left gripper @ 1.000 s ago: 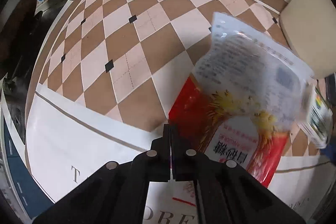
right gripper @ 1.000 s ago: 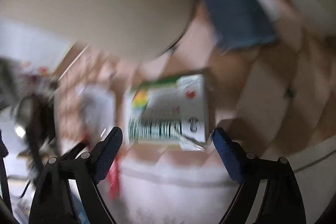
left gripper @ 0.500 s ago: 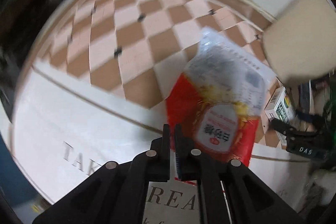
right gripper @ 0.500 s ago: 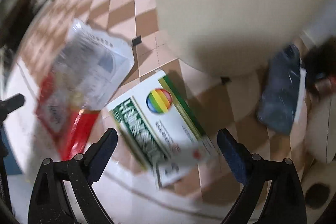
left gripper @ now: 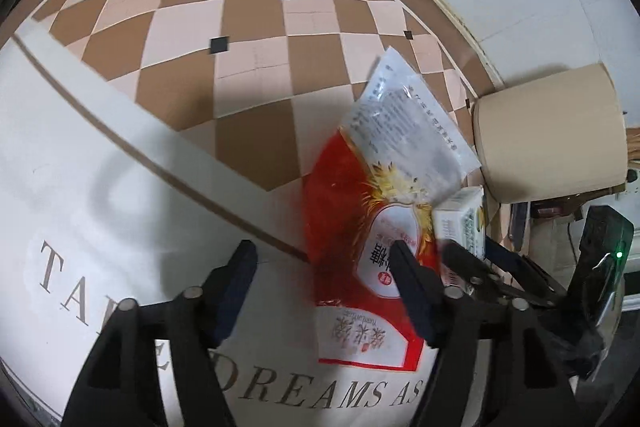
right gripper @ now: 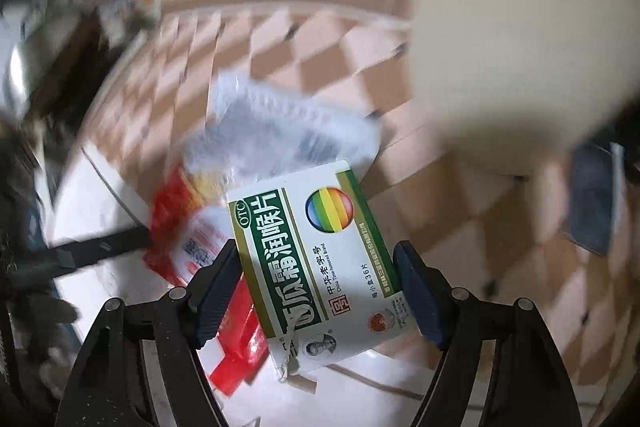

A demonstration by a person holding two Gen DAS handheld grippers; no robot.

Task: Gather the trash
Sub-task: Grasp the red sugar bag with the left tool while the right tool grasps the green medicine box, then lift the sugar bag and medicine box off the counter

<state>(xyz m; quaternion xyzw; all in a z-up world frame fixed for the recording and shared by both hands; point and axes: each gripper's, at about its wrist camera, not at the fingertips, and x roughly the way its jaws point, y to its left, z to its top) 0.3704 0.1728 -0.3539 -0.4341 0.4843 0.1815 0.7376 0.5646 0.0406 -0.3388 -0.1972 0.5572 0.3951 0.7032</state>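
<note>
Left gripper (left gripper: 322, 259) fingers just opened wide; right gripper (right gripper: 318, 259) fingers closing, seemingly still apart.

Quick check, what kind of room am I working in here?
Probably a home living area: checkered tile floor, a white printed mat, a beige upholstered stool, and household trash like a red snack bag lying about.

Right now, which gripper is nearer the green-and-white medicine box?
Right. The right gripper straddles the medicine box, which sits between its closing jaws. The left gripper, jaws just opened, sits over the red snack bag beside the box.
</note>
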